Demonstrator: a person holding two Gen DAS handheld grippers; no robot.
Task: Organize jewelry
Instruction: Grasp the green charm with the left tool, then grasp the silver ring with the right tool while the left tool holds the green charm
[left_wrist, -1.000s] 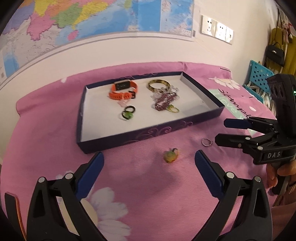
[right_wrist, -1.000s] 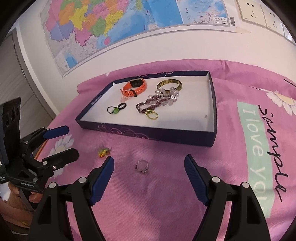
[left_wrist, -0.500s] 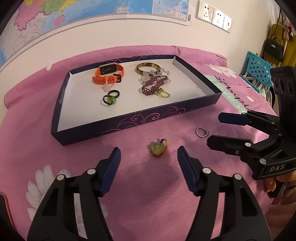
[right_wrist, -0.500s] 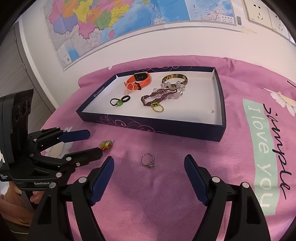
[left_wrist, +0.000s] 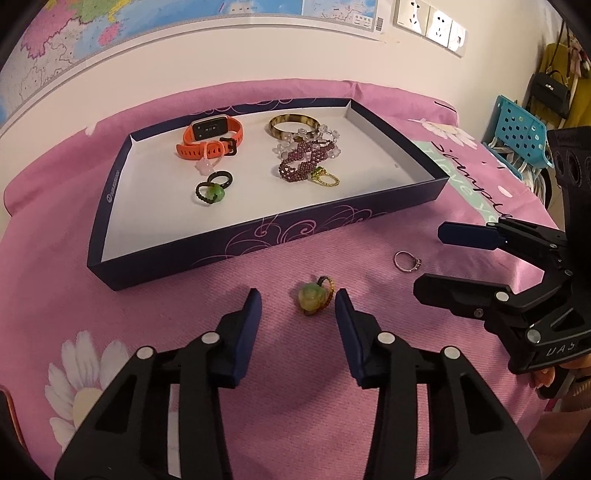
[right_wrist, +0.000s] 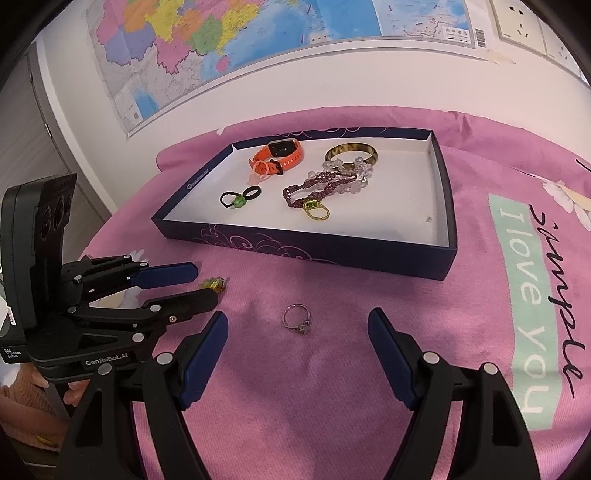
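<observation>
Two pieces lie outside the dark blue tray (left_wrist: 332, 218), on the pink cloth (left_wrist: 184, 295) just in front of its near wall: a green bead ring (left_wrist: 314, 296) and a thin silver ring (left_wrist: 406, 261), the silver one further toward the tray's right end. Inside the tray sit an orange watch (left_wrist: 210, 138), a horn-coloured bangle (left_wrist: 293, 123), a purple bead bracelet (left_wrist: 304, 162) and a small black and green ring (left_wrist: 210, 190).

The left tongs (left_wrist: 298, 308) are partly closed and hold nothing; the green bead ring lies between the tips, nearer the right-hand one and perhaps brushing it. The right tongs (right_wrist: 297, 334) stand wide open and empty, with the silver ring (right_wrist: 297, 319) between and just ahead of their tips.

The likely trouble is the bead ring being off-centre. If the tongs close as they stand, one tip would reach it first and could nudge or roll it away across the cloth. The silver ring lies flat, so tips may slide over it or pinch a fold of cloth instead. The two tongs are also near each other in front of the tray, and lifting together could make them collide.
</observation>
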